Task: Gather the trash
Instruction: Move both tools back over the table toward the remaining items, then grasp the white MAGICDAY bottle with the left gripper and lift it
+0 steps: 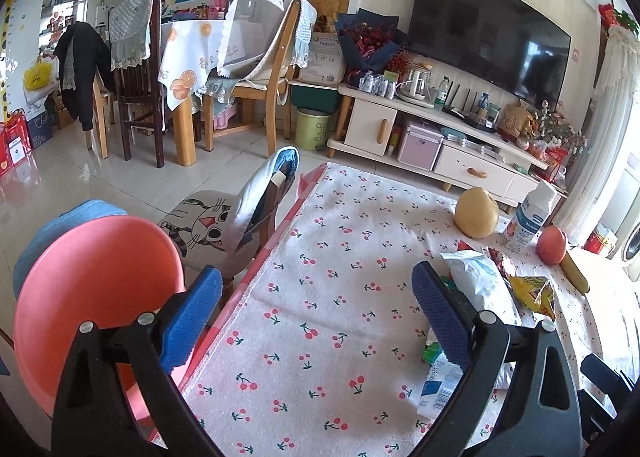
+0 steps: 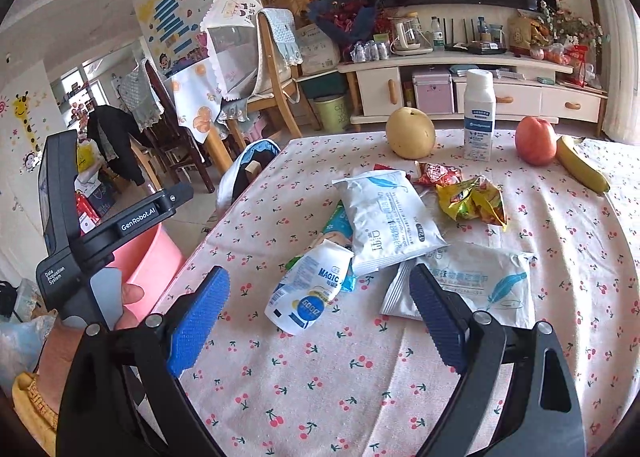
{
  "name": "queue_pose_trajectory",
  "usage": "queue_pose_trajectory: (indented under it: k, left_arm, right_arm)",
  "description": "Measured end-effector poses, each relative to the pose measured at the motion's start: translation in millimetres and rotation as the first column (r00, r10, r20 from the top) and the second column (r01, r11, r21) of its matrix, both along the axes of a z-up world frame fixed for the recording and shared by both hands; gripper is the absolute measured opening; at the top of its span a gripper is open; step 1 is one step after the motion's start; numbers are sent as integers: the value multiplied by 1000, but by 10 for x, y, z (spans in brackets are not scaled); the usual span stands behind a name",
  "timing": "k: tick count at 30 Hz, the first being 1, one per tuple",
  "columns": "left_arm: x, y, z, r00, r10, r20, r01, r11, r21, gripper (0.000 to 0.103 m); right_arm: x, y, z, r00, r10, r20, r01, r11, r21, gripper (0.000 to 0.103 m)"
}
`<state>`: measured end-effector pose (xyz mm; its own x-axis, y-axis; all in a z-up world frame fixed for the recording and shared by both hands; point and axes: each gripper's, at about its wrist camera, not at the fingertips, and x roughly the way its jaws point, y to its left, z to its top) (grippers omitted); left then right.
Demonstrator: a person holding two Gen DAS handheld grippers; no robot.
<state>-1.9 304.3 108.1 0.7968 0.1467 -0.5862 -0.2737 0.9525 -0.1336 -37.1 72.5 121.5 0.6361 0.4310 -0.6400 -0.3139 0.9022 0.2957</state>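
Left wrist view
Left gripper (image 1: 316, 313): jaws wide apart, nothing between them, over bare cherry-print tablecloth (image 1: 340, 257).
Bin: a pink plastic bin (image 1: 92, 297) at 9 o'clock, beside the table edge; its inside cannot be seen from here.
Trash: wrappers at 3 o'clock, a white pouch (image 1: 480, 281) and a yellow snack bag (image 1: 532, 291) lying on the cloth.
Fruit and bottle: a pear (image 1: 476, 213), a white bottle (image 1: 530, 219), an apple (image 1: 552, 245) and a banana (image 1: 574, 275) at 2 o'clock.

Right wrist view
Right gripper (image 2: 320, 317): jaws wide apart, gripping nothing; a small blue-and-white packet (image 2: 310, 293) lies on the cloth between the fingers.
Trash pile: at 12 o'clock, a large white pouch (image 2: 386, 217); another white pouch (image 2: 484, 281) touches the right finger; yellow snack bag (image 2: 472, 201) and red wrapper (image 2: 436, 173) behind.
Bin: pink bin (image 2: 148, 269) at 9 o'clock, below the table edge, contents hidden.
Bottle: upright, capped, between pear (image 2: 410, 133) and apple (image 2: 534, 141).
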Motion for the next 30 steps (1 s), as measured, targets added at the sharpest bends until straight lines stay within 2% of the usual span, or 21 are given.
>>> queue_pose_trajectory:
  k: [11, 14, 19, 24, 30]
  left_arm:
    - [43, -488, -63, 994, -105, -14, 105, 992, 64, 96]
    - [46, -617, -85, 988, -152, -23, 153, 986, 60, 96]
    - [24, -868, -164, 964, -262, -50, 265, 963, 56, 96]
    - [10, -1097, -340, 928, -351, -122, 362, 928, 84, 96]
    - [-1, -1154, -554, 899, -390, -196, 411, 908, 78, 96]
  right_arm:
    - [27, -401, 12, 999, -50, -1, 50, 998, 24, 91]
    - [49, -529, 11, 998, -69, -2, 69, 997, 29, 91]
    - [136, -770, -28, 994, -104, -23, 105, 994, 23, 91]
    - [299, -1044, -128, 987, -149, -63, 150, 988, 21, 91]
    - [555, -1268, -295, 977, -183, -111, 185, 983, 9, 91]
